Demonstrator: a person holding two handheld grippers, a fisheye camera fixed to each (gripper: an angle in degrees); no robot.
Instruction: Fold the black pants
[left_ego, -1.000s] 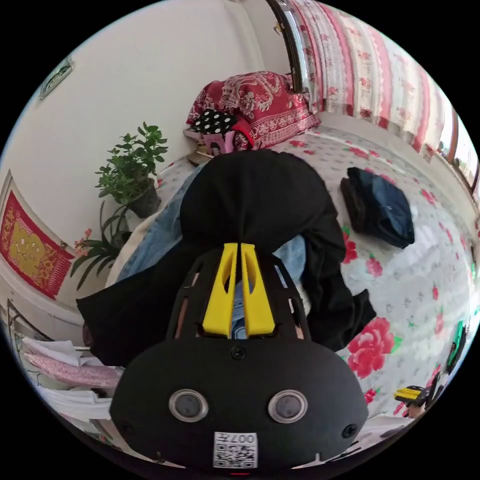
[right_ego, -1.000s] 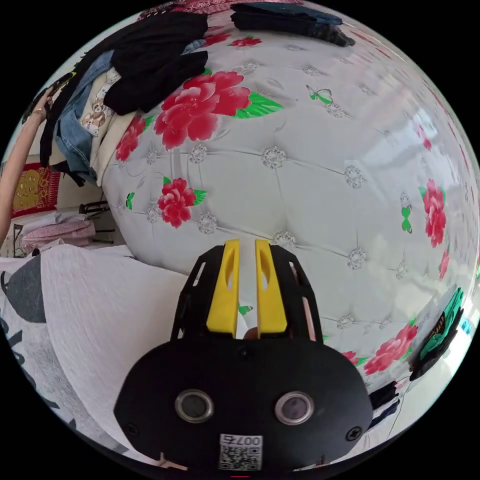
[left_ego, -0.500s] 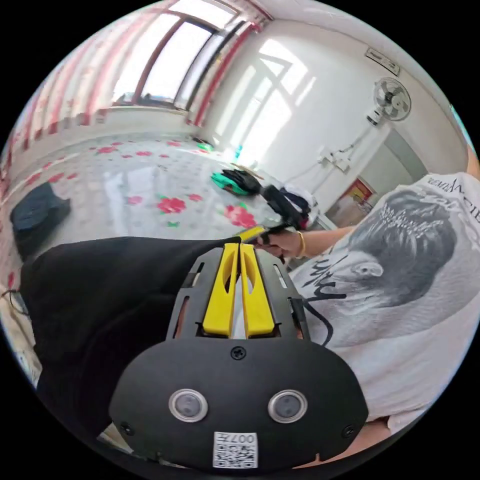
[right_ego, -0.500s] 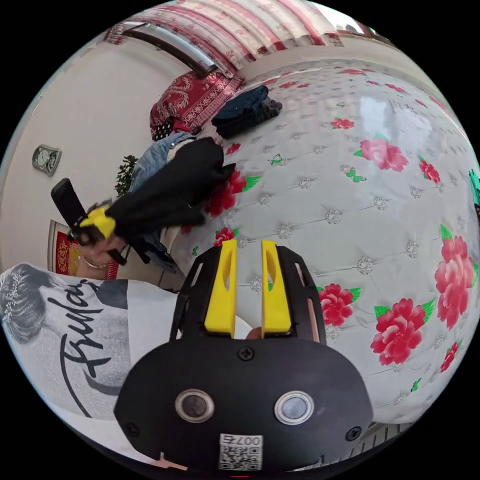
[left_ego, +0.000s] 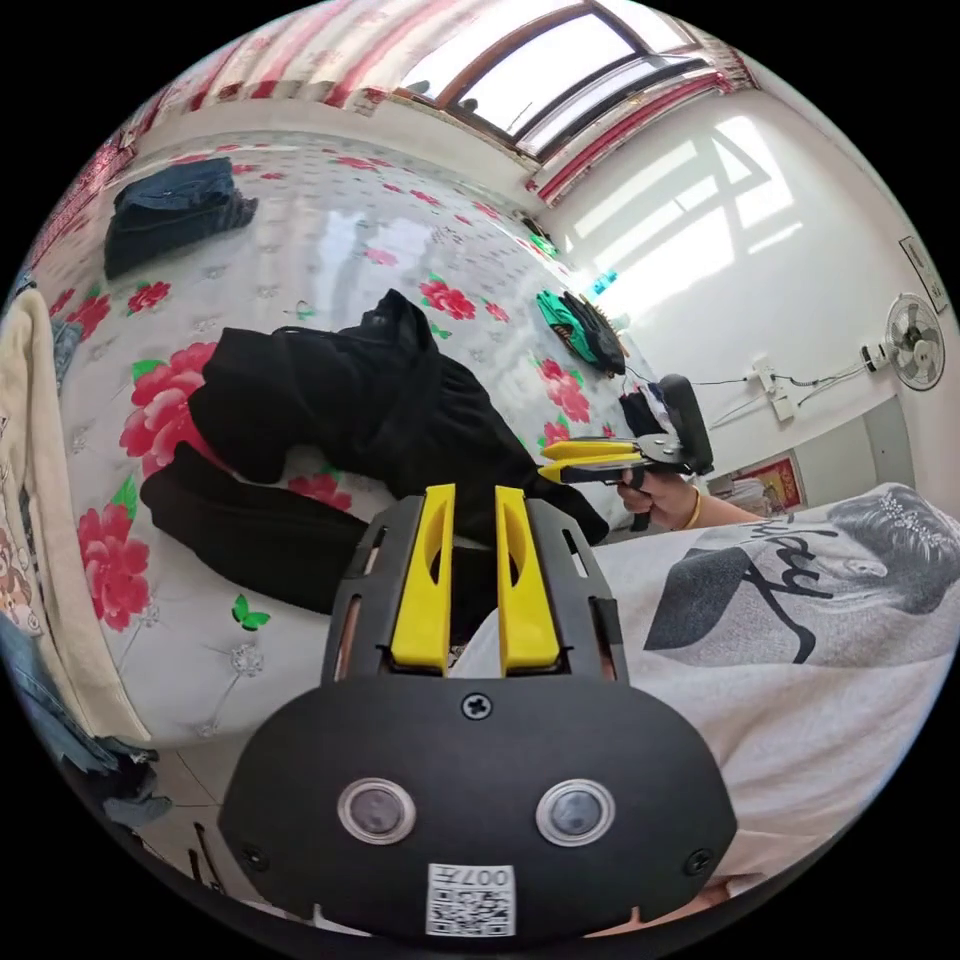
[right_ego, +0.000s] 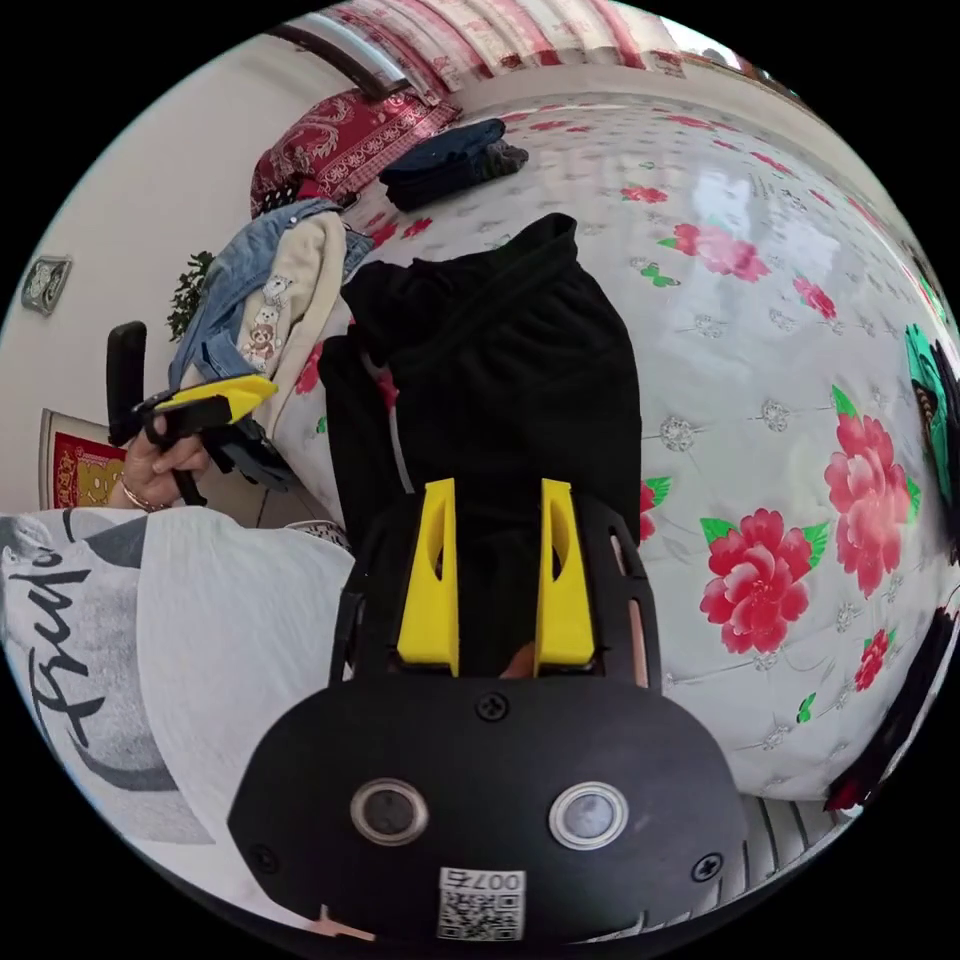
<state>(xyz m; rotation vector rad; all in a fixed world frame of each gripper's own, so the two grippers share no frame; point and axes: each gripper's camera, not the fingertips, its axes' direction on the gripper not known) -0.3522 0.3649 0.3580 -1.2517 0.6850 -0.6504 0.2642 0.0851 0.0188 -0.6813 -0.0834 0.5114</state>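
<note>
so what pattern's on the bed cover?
White, with red flowers on the bed cover; clearest in the right gripper view.

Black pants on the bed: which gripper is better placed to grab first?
Right, probably. The right gripper hangs open directly over the black pants; the left gripper sits off the bed edge, apart from them.

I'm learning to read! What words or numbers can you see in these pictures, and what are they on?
White T-shirt: a script print that seems to start "Tru"; the rest is out of sight.
Code sticker: tiny upside-down characters, not readable.
Red wall poster: gold marks, too small to read.
</note>
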